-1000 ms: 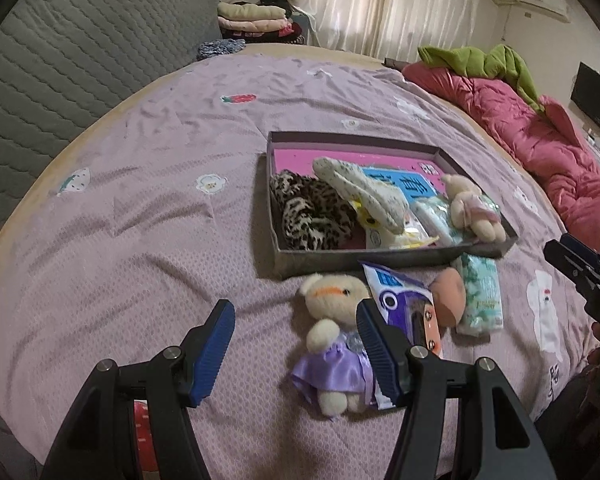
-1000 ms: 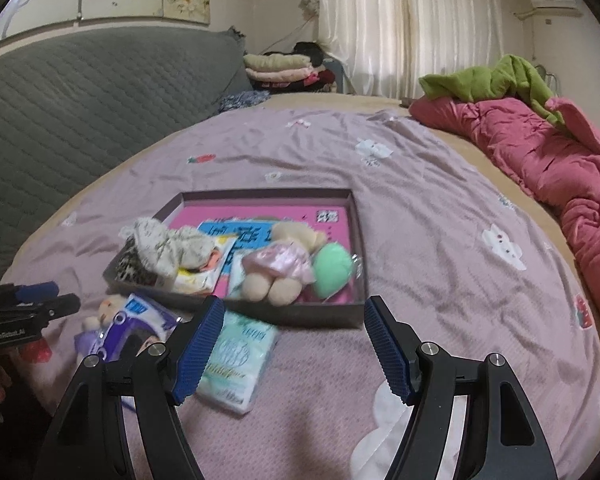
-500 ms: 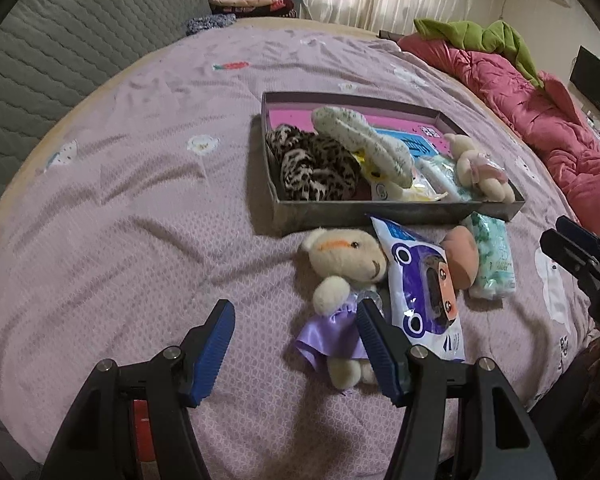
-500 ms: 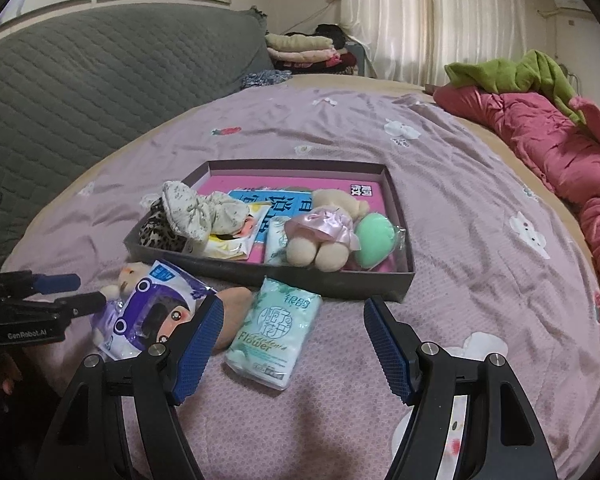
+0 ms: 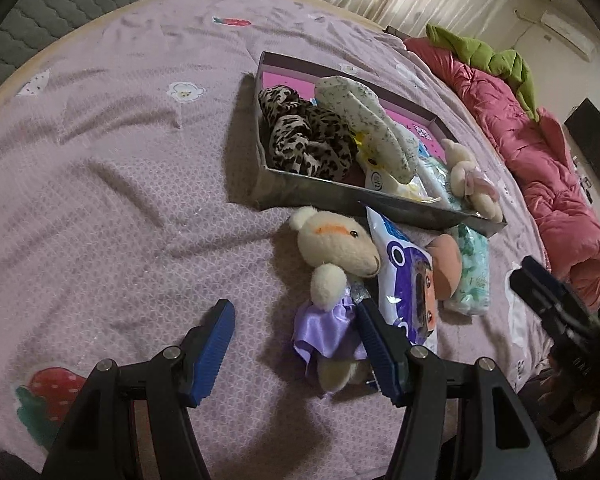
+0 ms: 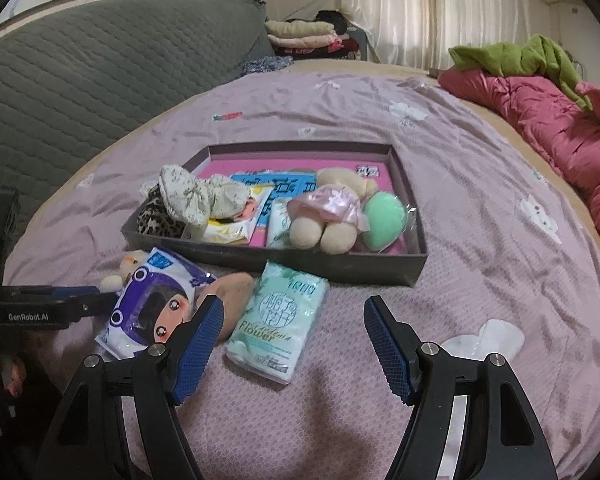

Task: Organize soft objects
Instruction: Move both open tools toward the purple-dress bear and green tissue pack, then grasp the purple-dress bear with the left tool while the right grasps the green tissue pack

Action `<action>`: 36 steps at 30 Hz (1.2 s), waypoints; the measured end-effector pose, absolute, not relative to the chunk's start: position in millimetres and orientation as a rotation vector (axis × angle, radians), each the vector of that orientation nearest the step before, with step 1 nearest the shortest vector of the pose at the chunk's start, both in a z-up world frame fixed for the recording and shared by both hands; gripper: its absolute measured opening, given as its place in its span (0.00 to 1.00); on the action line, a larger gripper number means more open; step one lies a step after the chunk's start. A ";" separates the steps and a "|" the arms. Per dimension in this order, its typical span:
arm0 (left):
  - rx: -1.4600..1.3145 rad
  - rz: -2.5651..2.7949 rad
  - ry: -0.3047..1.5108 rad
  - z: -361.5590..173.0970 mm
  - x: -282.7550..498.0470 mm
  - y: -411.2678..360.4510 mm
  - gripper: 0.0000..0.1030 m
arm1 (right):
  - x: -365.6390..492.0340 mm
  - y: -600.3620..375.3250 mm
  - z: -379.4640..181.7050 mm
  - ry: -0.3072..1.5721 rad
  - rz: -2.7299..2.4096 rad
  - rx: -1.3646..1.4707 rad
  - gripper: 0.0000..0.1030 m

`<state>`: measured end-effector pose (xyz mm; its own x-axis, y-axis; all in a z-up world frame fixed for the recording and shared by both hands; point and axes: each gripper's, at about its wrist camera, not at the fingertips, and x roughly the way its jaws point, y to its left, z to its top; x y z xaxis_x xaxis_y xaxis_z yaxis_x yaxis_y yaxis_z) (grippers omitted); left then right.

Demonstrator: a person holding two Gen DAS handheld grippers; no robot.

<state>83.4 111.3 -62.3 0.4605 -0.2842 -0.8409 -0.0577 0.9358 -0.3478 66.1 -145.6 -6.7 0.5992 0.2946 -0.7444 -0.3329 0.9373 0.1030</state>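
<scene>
A dark shallow box (image 5: 312,189) (image 6: 300,264) on the purple bedspread holds leopard fabric (image 5: 304,136), floral fabric (image 5: 364,120), packets, a small pink-dressed plush (image 6: 328,216) and a green sponge (image 6: 384,220). In front of it lie a cream bear in a purple dress (image 5: 336,276), a purple wipes pack (image 5: 408,292) (image 6: 148,304), an orange sponge (image 5: 446,266) and a green tissue pack (image 6: 278,316). My left gripper (image 5: 294,344) is open, its right finger beside the bear's dress. My right gripper (image 6: 294,344) is open just above the tissue pack.
A pink quilt (image 6: 560,128) with a green garment (image 6: 516,56) lies along the bed's right side. A grey padded headboard (image 6: 80,80) stands at the left. Folded clothes (image 6: 300,34) are stacked beyond the bed.
Both grippers have moved forward and lower toward the loose items in front of the box. The left one now sits beside the bear; the right one is over the tissue pack.
</scene>
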 end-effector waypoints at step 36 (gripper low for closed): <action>-0.272 -0.169 1.111 -78.5 112.9 79.6 0.61 | 89.5 -128.0 -61.6 0.990 0.254 -0.114 0.74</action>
<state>112.9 79.6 -78.5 0.4362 -0.2689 -0.8587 -0.0008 0.9542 -0.2992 89.5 -128.0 -61.6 0.5223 0.1601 -0.8376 -0.2630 0.9646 0.0204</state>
